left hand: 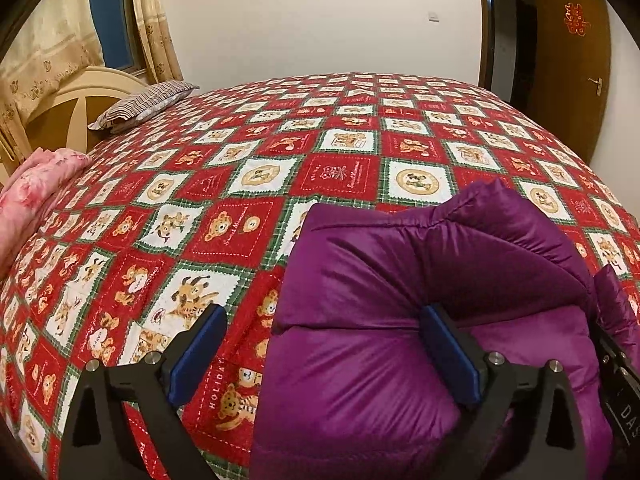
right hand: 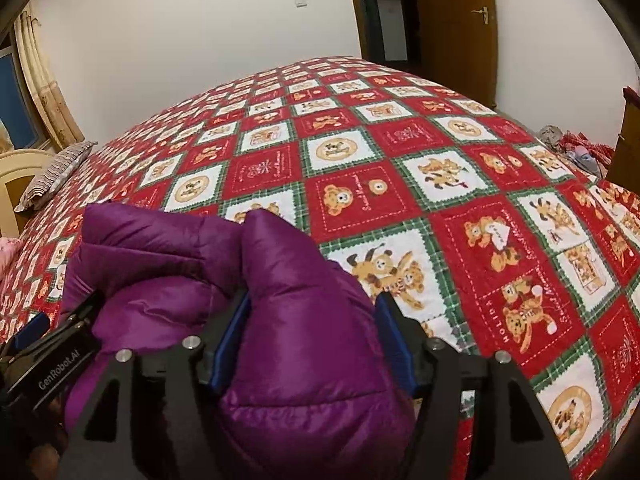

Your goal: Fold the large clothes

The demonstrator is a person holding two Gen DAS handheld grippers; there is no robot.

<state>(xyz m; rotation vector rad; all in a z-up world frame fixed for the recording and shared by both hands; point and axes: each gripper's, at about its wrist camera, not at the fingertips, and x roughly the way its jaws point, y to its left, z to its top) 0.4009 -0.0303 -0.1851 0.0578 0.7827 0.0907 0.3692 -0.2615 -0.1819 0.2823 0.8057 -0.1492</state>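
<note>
One purple jacket (left hand: 400, 280) lies on the red patchwork bedspread (left hand: 240, 184), door (left hand: 568, 60) beyond

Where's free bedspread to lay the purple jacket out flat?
Free: bedspread beyond and right of the purple jacket, toward the door. Also left of it, up to the striped pillow and pink quilt. Crowded: near edge, both grippers at the jacket.

Warm indoor light, soft shadows, strong fisheye bending, dark corners.
</note>
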